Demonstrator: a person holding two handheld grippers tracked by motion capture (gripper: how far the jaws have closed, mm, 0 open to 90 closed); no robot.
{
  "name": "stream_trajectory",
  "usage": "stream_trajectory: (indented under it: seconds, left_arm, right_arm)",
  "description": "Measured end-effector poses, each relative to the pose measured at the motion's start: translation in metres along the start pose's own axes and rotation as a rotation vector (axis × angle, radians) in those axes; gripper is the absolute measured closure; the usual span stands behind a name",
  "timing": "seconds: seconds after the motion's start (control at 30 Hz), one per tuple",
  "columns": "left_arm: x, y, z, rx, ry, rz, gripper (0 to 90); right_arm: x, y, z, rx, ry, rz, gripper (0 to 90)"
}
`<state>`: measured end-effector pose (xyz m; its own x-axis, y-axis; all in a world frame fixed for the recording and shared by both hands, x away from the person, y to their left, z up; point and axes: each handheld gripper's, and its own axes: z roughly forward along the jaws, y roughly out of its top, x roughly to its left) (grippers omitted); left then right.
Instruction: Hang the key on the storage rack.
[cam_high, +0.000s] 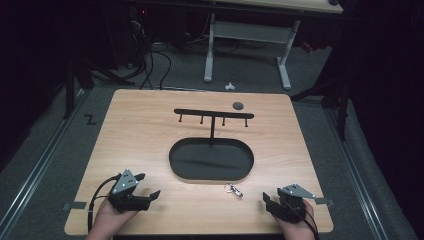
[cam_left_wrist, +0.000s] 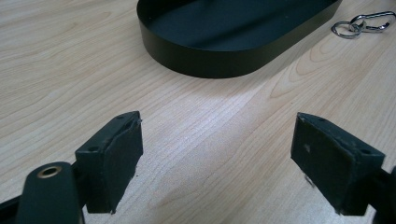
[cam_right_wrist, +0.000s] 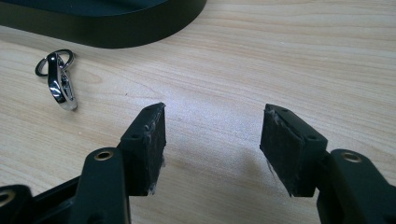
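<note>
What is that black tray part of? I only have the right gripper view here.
Observer: The tray is the base of a stand: a post rises from its far side to a crossbar with four hooks, all bare.
Operator: Where is the other gripper?
Observer: The left gripper sits near the table's near left corner, jaws open, nothing between them.
Operator: How does the clip lie from above?
Observer: The silver clip lies just in front of the tray's near rim, closer to the right gripper than to the left.
</note>
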<state>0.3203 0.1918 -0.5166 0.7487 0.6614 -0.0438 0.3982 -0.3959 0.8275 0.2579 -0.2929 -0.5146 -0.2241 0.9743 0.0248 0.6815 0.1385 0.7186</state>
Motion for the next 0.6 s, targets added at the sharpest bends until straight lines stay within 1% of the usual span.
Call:
stream_trajectory:
  seconds: [0.1,0.13,0.33,0.47,0.6]
  left_arm:
    - [0.0,-0.0001,0.0007,0.001,0.0,0.001,17.3]
    - [-0.0001,-0.0001,0.0008,0.002,-0.002,0.001,17.3]
    - [-0.0007,0.0,0.0006,0.0,-0.006,0.005,17.3]
    - [-0.0013,0.0003,0.001,0.002,-0.007,0.009,17.2]
    - [-0.0018,0.0006,0.0013,0.002,-0.008,0.012,17.2]
  right_arm:
    - [-0.0005,-0.0002,0.0004,0.001,0.001,-0.006,40.6]
    - [-0.0003,-0.0003,0.0005,0.004,0.001,0.001,40.6]
    - [-0.0003,-0.0004,0.0012,0.007,0.003,-0.002,40.5]
    - [-0.0034,0.0003,0.0002,0.002,0.004,0.01,39.5]
    - [-0.0043,0.0002,0.0004,0.004,0.005,0.009,38.7]
